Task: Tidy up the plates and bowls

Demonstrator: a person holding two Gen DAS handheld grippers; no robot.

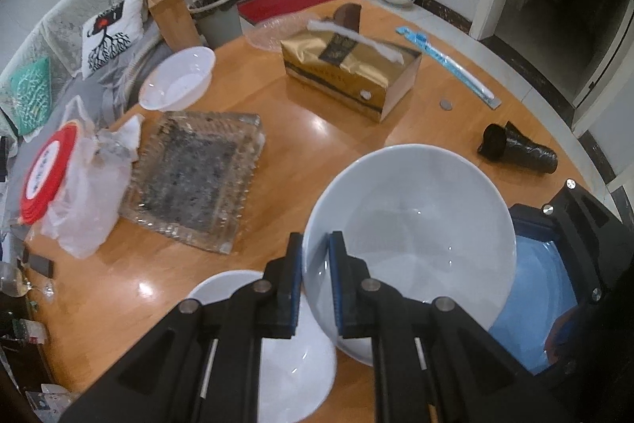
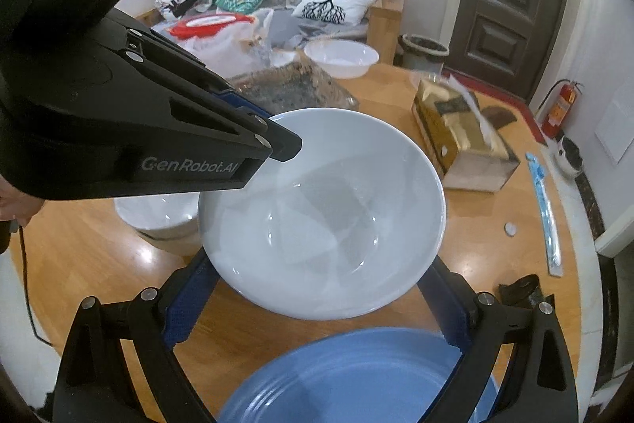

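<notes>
Left wrist: white bowl [image 1: 412,224] tilted, opening facing camera.

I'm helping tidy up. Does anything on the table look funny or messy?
Yes. The white bowl hangs tilted above the table, pinched by its rim in the left gripper. A black cup lies tipped on its side. Nothing looks spilled or broken.

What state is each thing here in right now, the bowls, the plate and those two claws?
Large white bowl: tilted, gripped by its rim.
Left gripper: shut on the bowl's rim.
Right gripper: open wide; whether it touches the bowl is unclear.
Blue plate: lying beneath the right gripper.
Second white bowl: upright, empty.
Clear bowl: upright at the table's edge.
Tissue box: open, a tissue sticking out.
</notes>
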